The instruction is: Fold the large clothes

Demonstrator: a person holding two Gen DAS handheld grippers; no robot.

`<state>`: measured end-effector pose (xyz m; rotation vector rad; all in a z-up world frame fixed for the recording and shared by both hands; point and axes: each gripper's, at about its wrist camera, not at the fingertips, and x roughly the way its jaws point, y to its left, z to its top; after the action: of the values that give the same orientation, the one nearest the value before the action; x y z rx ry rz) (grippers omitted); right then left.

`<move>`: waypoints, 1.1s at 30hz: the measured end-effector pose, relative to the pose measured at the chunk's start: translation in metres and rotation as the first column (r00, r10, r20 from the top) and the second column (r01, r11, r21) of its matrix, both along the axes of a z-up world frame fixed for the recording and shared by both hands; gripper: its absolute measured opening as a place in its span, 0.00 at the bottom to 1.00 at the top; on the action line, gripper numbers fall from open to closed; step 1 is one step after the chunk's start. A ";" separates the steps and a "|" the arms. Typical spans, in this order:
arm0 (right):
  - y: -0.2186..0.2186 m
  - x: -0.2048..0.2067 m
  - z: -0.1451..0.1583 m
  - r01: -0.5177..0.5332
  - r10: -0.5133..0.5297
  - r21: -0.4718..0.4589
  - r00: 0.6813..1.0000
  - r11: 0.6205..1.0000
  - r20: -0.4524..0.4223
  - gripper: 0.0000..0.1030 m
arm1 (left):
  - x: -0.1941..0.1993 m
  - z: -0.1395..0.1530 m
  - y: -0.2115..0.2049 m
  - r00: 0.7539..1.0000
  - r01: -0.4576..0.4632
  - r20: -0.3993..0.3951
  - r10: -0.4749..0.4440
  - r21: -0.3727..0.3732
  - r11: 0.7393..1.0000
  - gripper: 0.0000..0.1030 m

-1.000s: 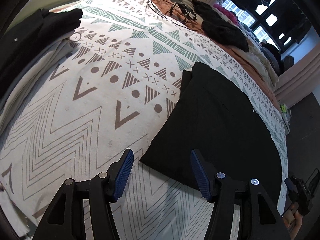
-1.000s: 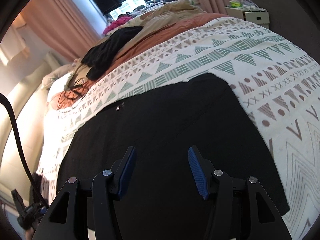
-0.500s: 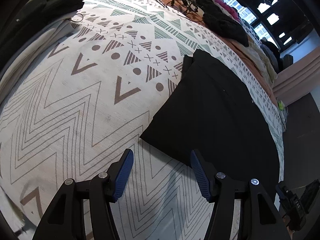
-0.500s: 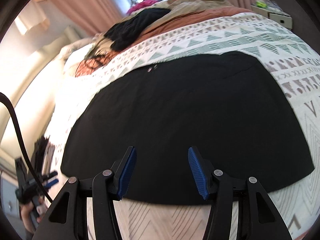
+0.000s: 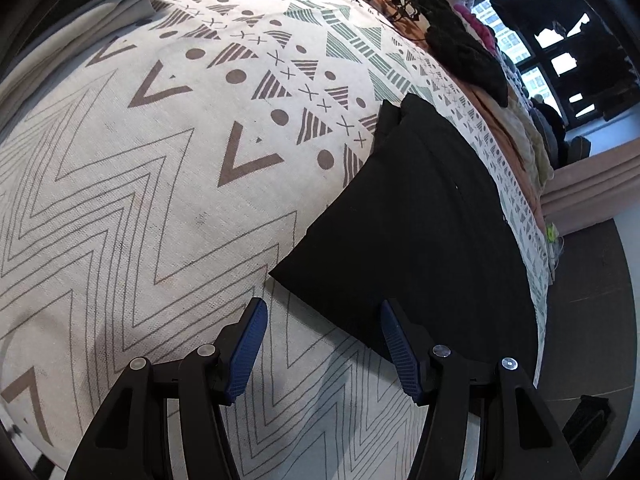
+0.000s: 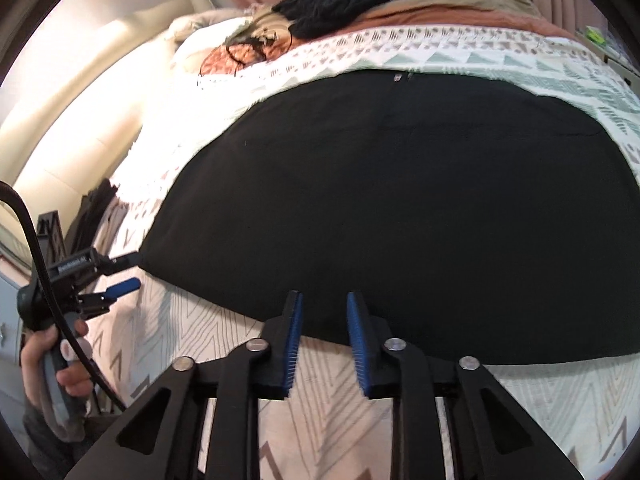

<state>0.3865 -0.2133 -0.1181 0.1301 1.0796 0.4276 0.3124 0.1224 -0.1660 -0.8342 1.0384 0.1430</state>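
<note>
A black garment is lying flat on a patterned bedspread. The right gripper is closing over the near hem, a gap showing between its pads, nothing gripped yet. The left gripper is hanging half open beside the near corner, empty. Judging by this, both should pinch the same edge, all layers, before lifting evenly.

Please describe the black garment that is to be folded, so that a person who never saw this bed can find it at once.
Start from the bed with the patterned bedspread. The black garment lies flat on it, near the edge where both grippers are. Unlike the crumpled black knitted piece on the far clothes pile, it is smooth, spread wide and lies alone.
</note>
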 end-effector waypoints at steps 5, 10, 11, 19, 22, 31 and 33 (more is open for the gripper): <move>0.010 0.009 -0.015 -0.001 0.000 -0.040 0.999 0.999 -0.036 0.14 | 0.006 -0.005 0.003 1.000 -0.005 0.018 0.005 -0.030 1.000 0.58; 0.018 0.015 -0.025 0.015 -0.018 -0.060 0.998 0.998 -0.058 0.12 | 0.009 -0.009 0.009 0.999 -0.021 0.029 0.024 -0.086 0.996 0.58; 0.018 0.015 -0.026 0.017 -0.020 -0.064 0.998 0.998 -0.059 0.12 | 0.010 -0.010 0.009 0.999 -0.017 0.034 0.021 -0.097 0.995 0.58; 0.023 0.022 -0.036 0.046 -0.053 -0.100 0.996 0.994 -0.067 0.05 | 0.021 -0.014 0.007 0.995 0.025 0.099 -0.015 -0.100 0.995 0.58; 0.022 0.027 -0.038 0.065 -0.072 -0.098 0.995 0.993 -0.071 0.02 | 0.027 -0.015 0.004 0.993 0.054 0.114 -0.044 -0.086 0.995 0.58; 0.011 0.065 -0.044 0.137 -0.136 0.002 0.984 0.991 -0.119 0.01 | 0.024 -0.004 -0.004 0.994 0.008 0.113 -0.005 -0.025 1.000 0.28; 0.011 0.076 -0.046 0.144 -0.141 0.010 0.982 0.990 -0.126 0.01 | 0.023 -0.003 -0.005 0.994 -0.012 0.113 0.014 -0.023 1.000 0.27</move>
<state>0.4628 -0.2025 -0.1642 0.2527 1.1809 0.3037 0.3352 0.1170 -0.1688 -0.8596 0.9299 0.0944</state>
